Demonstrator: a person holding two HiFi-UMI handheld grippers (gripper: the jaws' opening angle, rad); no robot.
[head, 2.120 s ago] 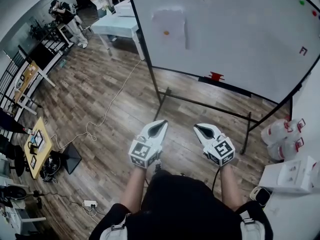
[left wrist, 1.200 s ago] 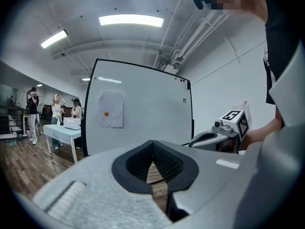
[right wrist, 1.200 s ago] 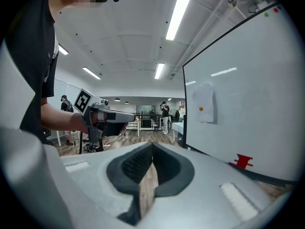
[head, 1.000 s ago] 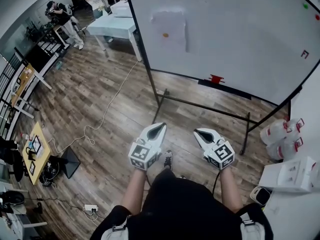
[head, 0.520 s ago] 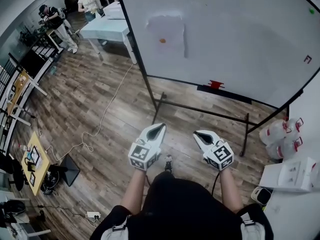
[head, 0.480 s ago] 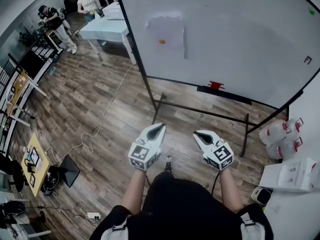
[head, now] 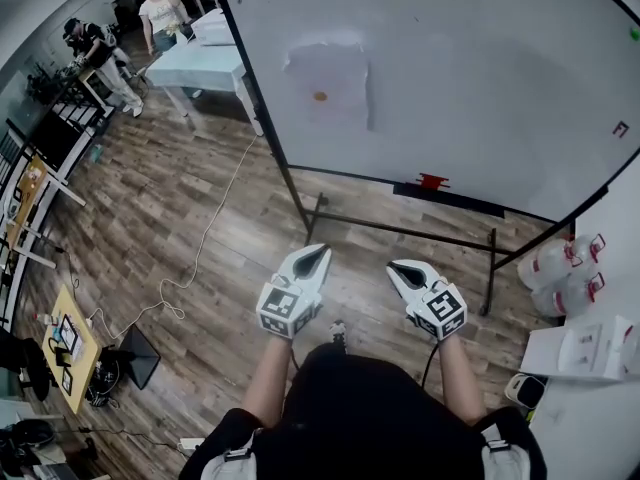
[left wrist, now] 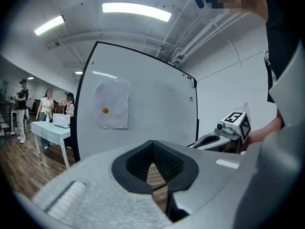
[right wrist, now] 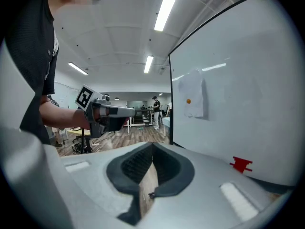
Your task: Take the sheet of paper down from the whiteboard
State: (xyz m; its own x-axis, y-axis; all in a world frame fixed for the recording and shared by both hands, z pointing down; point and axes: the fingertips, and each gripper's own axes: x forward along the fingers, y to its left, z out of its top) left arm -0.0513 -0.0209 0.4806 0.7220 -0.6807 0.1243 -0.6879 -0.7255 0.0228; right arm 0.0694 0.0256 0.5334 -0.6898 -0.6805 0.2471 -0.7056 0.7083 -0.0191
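Note:
A white sheet of paper hangs on the big whiteboard, pinned by a small orange magnet. It also shows as the sheet in the left gripper view and the sheet in the right gripper view. Both grippers are held side by side in front of the person, well short of the board. My left gripper is shut with nothing in it. My right gripper is also shut and holds nothing.
The whiteboard stands on a black frame with legs on the wood floor. A red eraser sits on its tray. A cable trails across the floor. Water jugs stand at right. A light table and people are at the far left.
The person has walked toward the whiteboard: the board and its paper have come closer and shifted in the head view. Both grippers stay shut and side by side.

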